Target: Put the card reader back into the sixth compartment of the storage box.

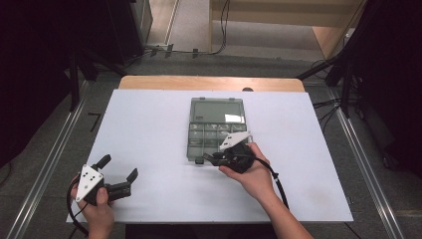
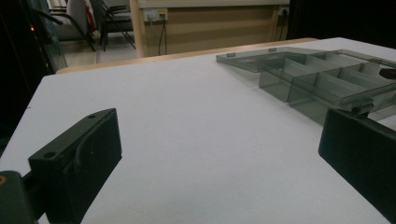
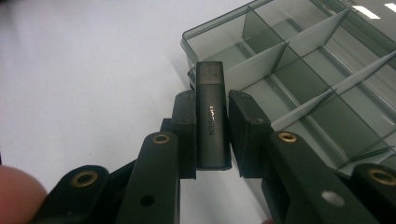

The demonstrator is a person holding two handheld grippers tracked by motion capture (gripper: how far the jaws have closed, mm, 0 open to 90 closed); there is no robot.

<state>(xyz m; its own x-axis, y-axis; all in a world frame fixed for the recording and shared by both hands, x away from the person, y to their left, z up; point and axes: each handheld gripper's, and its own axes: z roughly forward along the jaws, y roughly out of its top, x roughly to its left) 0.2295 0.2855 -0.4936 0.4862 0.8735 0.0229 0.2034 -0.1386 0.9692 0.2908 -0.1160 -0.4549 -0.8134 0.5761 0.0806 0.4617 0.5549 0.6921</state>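
The right gripper [image 3: 212, 135] clamps a black USB stick [image 3: 212, 126], its long axis running forward along the jaws toward the compartment box [image 1: 196, 144] just ahead (lid open). The left gripper [image 1: 119, 175], jaws wide, hovers well left of the box.

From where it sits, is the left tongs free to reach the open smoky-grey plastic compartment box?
Probably yes: the left tongs stand open, holding nothing, and only bare white tabletop lies between them and the smoky-grey plastic compartment box.
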